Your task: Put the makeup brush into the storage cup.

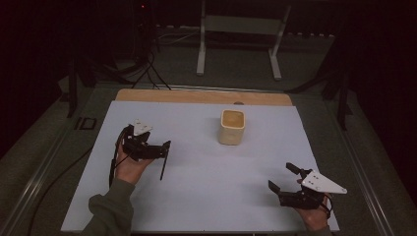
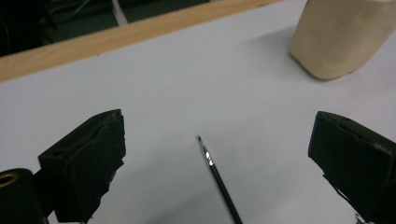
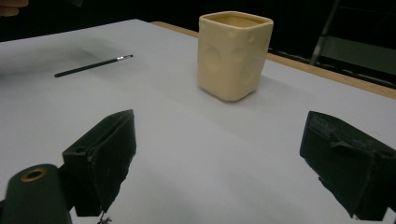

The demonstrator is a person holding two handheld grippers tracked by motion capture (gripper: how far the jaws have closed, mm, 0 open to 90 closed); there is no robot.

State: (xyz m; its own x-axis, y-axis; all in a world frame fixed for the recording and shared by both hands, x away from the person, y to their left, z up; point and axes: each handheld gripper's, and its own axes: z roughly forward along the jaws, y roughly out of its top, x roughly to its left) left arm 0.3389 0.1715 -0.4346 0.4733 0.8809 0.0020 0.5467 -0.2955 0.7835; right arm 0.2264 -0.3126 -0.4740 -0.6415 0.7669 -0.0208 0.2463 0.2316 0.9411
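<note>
A thin black pencil-like stick [image 1: 164, 163] with a short metal band near its tip lies flat on the pale sheet [image 1: 206, 196]. My left gripper [image 1: 162, 151] hovers just over it, open, and the stick [image 2: 219, 182] runs up between the wide-spread jaws without touching them. A cream square cup [image 1: 231, 126] stands upright at the middle back of the sheet, empty as far as I can see. My right gripper [image 1: 281, 176] is open near the front right corner, holding nothing. It faces the cup [image 3: 233, 56], with the stick [image 3: 91, 66] farther off to the left.
The sheet lies on a wooden tabletop whose bare strip [image 1: 201, 96] shows along the far edge. A white metal frame [image 1: 239, 29] and dark cables [image 1: 147, 69] stand on the floor beyond. Open sheet lies between the cup and both grippers.
</note>
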